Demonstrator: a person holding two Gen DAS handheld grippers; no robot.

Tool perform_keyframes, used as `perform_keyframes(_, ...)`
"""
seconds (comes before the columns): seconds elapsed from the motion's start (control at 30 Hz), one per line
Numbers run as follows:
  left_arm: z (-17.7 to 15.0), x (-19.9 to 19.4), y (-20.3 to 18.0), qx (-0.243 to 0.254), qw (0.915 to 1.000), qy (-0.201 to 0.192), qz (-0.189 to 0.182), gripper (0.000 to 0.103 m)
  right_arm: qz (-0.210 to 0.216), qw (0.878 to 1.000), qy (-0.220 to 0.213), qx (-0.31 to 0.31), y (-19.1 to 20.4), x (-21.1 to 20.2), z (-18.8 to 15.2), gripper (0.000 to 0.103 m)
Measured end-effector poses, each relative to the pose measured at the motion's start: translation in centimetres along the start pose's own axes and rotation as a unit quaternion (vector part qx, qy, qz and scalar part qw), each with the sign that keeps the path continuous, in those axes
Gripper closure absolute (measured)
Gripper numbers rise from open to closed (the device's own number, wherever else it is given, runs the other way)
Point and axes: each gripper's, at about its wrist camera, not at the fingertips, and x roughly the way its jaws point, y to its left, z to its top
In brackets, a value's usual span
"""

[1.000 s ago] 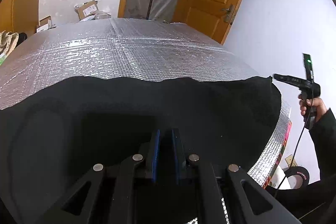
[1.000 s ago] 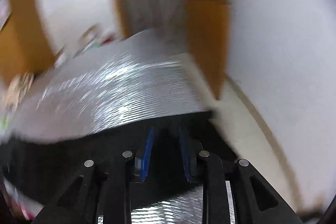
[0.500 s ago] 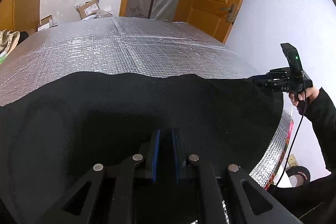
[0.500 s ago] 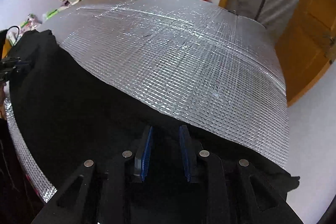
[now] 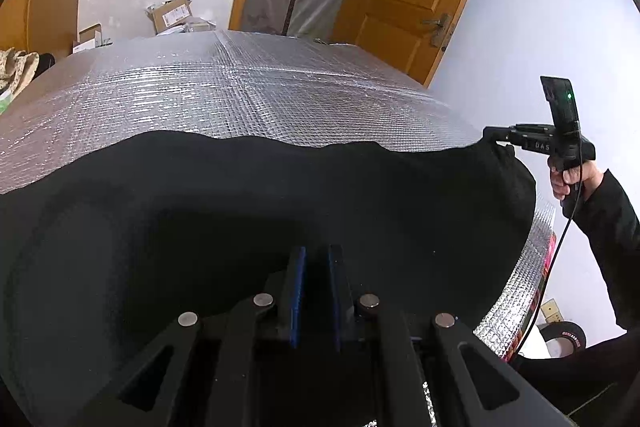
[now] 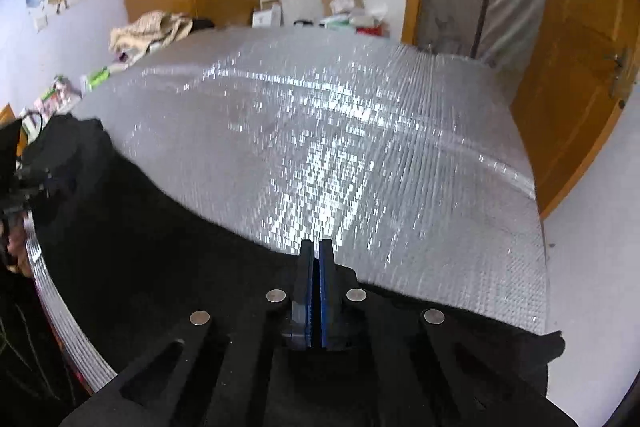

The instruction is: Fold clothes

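Where it grips black cloth [image 5: 248, 219]: right claw [image 5: 491, 135], left view only.

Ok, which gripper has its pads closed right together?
The right gripper: its blue pads meet, pinching the far edge of the black cloth. The left gripper shows a gap between its pads.

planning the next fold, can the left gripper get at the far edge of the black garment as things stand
Probably yes: the left gripper sits low over the black garment, and only bare silver mat lies past its far edge. Nothing blocks the way.
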Motion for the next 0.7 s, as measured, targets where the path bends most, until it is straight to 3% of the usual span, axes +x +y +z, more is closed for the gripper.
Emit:
perform_keyframes(0.2, 0.3, -0.9, -0.2, -0.002, 0.9999, -0.012, 0.007, 0.092, -0.043, 0.997, 0.043, 0.048, -1.7, 2.7, -0.9, 0.1)
perform_keyframes(0.3, 0.4, -1.5, -0.3, 0.0, 0.9998, -0.021, 0.007, 0.092, -0.059, 0.995, 0.001, 0.086, -2.9, 0.6, -1.6, 0.098)
perform_keyframes(0.37, 0.6, -1.6, -0.3, 0.002, 0.9997, -0.023, 0.005, 0.092, -0.072, 0.988, -0.037, 0.134, -4.7, -1.7, -2.4, 0.088)
perform_keyframes(0.47, 0.8, -1.3, -0.1, 0.003, 0.9998, -0.019, 0.003, 0.092, -0.085, 0.979, -0.053, 0.177, -6.6, -3.9, -4.5, 0.083)
perform_keyframes(0.7, 0.5, 0.1, -0.3, 0.007, 1.0, -0.002, -0.002, 0.092, -0.061, 0.986, 0.009, 0.158, -5.0, -2.2, -8.1, 0.083)
